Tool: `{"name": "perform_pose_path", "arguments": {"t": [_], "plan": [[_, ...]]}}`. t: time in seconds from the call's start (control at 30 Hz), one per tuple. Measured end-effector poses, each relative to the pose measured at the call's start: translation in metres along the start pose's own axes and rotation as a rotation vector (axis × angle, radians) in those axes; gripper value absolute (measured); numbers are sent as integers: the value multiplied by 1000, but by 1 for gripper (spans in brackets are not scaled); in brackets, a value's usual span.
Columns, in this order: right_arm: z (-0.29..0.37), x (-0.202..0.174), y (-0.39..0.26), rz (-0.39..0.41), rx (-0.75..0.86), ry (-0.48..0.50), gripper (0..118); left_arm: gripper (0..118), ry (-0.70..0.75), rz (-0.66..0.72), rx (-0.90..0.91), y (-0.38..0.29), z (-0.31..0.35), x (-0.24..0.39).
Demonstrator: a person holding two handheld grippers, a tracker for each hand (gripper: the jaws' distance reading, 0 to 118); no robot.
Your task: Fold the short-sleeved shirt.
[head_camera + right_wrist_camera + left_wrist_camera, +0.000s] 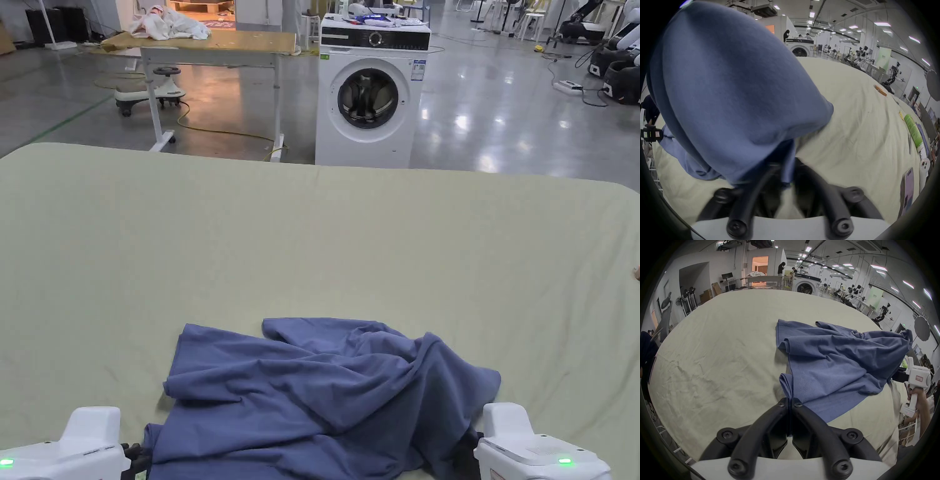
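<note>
- Blue short-sleeved shirt (325, 394) lies crumpled on the near part of the pale green sheet (312, 237) covering the table; one hem edge faces the person
- left gripper (790, 400) has its jaws clenched together on a bunched edge of the shirt
- right gripper (786, 168) pinches a fold of the shirt, the cloth draping up over it
- white washing machine (369, 94) stands beyond the table
</note>
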State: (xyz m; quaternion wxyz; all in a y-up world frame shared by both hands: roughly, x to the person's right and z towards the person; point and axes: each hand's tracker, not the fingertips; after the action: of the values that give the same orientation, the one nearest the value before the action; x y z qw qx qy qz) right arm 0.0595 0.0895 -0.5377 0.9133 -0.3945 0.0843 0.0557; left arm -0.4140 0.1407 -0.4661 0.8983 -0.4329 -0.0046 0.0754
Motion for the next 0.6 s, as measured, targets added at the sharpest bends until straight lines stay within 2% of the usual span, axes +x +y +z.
{"name": "perform_pose_path", "arguments": {"t": [0.1, 0.2, 0.37, 0.6], "plan": [[10, 5, 2, -10, 14, 7, 3, 0, -11, 1, 35, 4, 6, 0], [35, 13, 13, -40, 97, -53, 3, 0, -17, -13, 103, 14, 20, 2], [78, 36, 41, -84, 204, -76, 3, 0, -37, -42, 235, 45, 49, 6], [136, 59, 90, -66, 360, -117, 3, 0, -28, -80, 388, 113, 95, 14]]}}
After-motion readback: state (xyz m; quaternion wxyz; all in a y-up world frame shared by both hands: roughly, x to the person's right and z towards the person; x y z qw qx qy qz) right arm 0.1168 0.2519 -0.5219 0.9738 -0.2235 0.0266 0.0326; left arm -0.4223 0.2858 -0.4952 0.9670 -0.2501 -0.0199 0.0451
